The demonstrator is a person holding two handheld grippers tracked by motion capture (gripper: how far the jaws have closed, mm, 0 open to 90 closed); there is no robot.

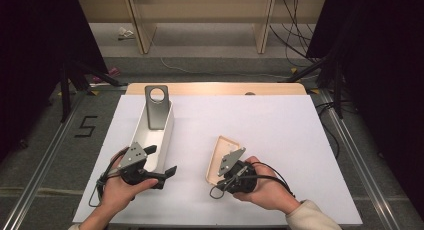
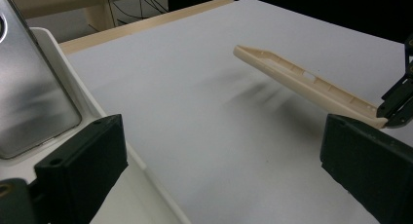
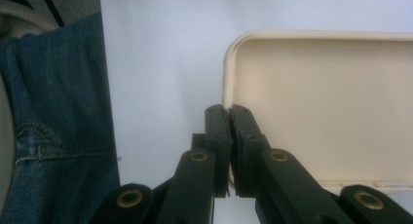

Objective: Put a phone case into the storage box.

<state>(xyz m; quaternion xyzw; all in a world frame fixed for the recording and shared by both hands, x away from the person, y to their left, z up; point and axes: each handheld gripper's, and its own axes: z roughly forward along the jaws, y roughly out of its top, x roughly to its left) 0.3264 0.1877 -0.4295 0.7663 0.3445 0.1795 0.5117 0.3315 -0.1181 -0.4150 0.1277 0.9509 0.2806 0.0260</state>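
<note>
Case (image 1: 220,157) hangs lifted off the surface (image 1: 280,140), its rim pinched by the right tool (image 3: 229,112); left tool (image 1: 160,162) gapes beside the tray (image 1: 167,135) holding the phone (image 1: 156,107). Fitting remains.

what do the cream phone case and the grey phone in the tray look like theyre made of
Phone case: likely matte plastic or soft rubber, cream, thin moulded rim with cut-outs, no glare. Right gripper pinches its edge.
Phone: probably metal or metallic-coated back, smooth grey with soft reflections.
Tray: looks like glossy white plastic.
</note>
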